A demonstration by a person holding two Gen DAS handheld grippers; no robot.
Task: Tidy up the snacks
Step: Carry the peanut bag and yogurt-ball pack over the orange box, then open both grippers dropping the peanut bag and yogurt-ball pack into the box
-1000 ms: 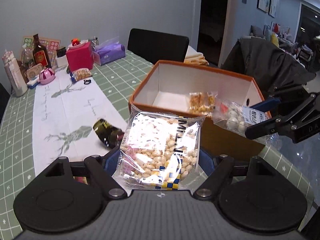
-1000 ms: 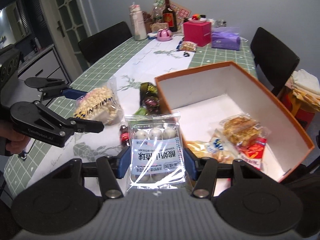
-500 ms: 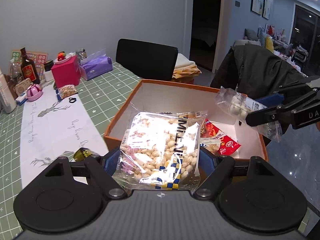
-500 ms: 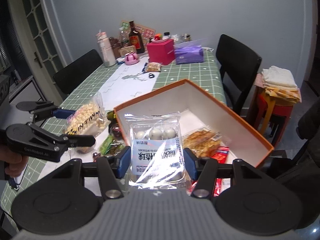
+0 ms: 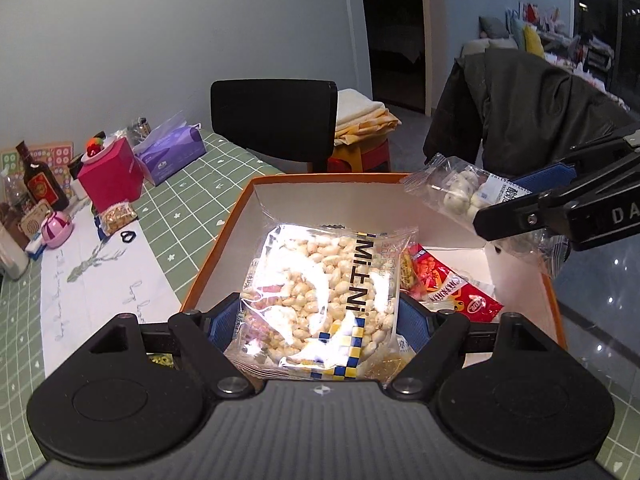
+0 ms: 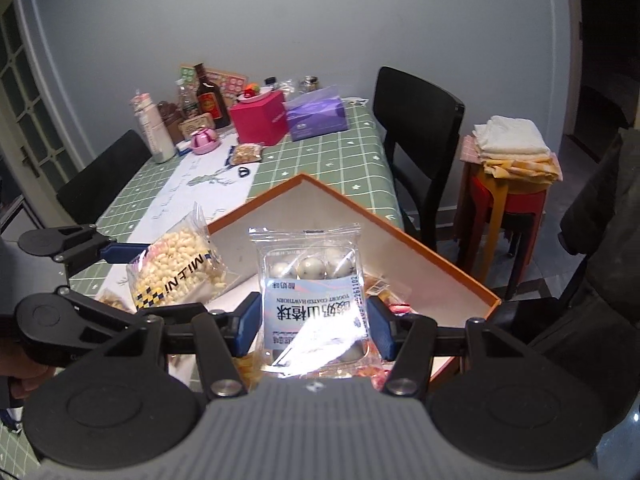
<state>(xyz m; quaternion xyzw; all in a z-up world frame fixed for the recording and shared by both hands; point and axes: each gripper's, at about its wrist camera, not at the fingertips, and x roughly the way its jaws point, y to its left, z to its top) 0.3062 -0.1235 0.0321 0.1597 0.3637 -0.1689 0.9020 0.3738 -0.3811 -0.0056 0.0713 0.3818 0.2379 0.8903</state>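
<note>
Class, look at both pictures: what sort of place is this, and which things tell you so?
Most likely a home dining room: a table with a green checked cloth, black dining chairs, and household clutter at the far end, such as a purple tissue pack and a brown bottle.

Glossy clear plastic snack bags (image 5: 324,292); matt white card box (image 5: 344,200); smooth checked tablecloth (image 5: 192,200).

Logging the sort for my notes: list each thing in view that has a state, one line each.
left gripper: shut on the puffed snack bag, above the box.
right gripper: shut on the yogurt hawthorn ball pack, above the box.
orange box: open, snacks inside.
red snack packet: lying in the box.
purple tissue pack: tissue pulled up.
</note>
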